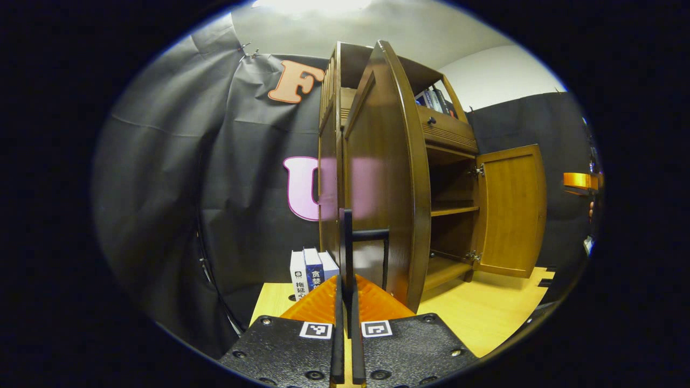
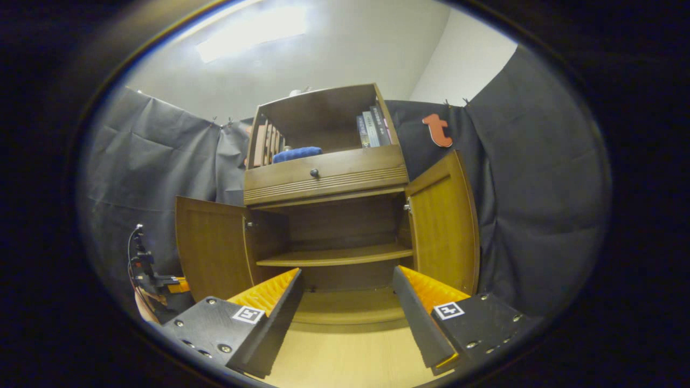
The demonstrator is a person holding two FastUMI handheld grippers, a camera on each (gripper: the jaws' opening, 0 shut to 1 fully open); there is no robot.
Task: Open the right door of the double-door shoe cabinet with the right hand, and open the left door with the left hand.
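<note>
- Gripping the dark handle (image 1: pixel 371 235) of the left door (image 1: pixel 385 178), the left claw (image 1: pixel 346 302) is clenched, its two fingers pressed together on the handle's near post in the left gripper view.
- That view looks along the swung-out left door almost edge-on, so the door's face and curved edge stand tall just ahead of the claw.
- Past the door edge the same view takes in the shoe cabinet (image 1: pixel 450 161) from the side: its shelves, a drawer knob, and the right door (image 1: pixel 511 210) swung wide on its hinges.
- A few upright books (image 1: pixel 311 272) stand on the light wooden worktop (image 1: pixel 485 312) near the cabinet's left side, seen from the left claw's camera.
- The right gripper view faces the cabinet (image 2: pixel 326 178) head-on, showing both doors standing open: left door (image 2: pixel 213 248) and right door (image 2: pixel 444 226).
- The right claw (image 2: pixel 347 291) is released, fingers spread wide apart and touching nothing, in front of the open lower compartment with its inner shelf (image 2: pixel 334 256).
- Above the drawer (image 2: pixel 326 173), this view shows a blue cloth (image 2: pixel 296 154) and a row of books (image 2: pixel 373 128) in the upper open compartment.
- Low at the left of the right gripper view, part of the other gripper and its cables (image 2: pixel 143 269) sits beside the left door.
</note>
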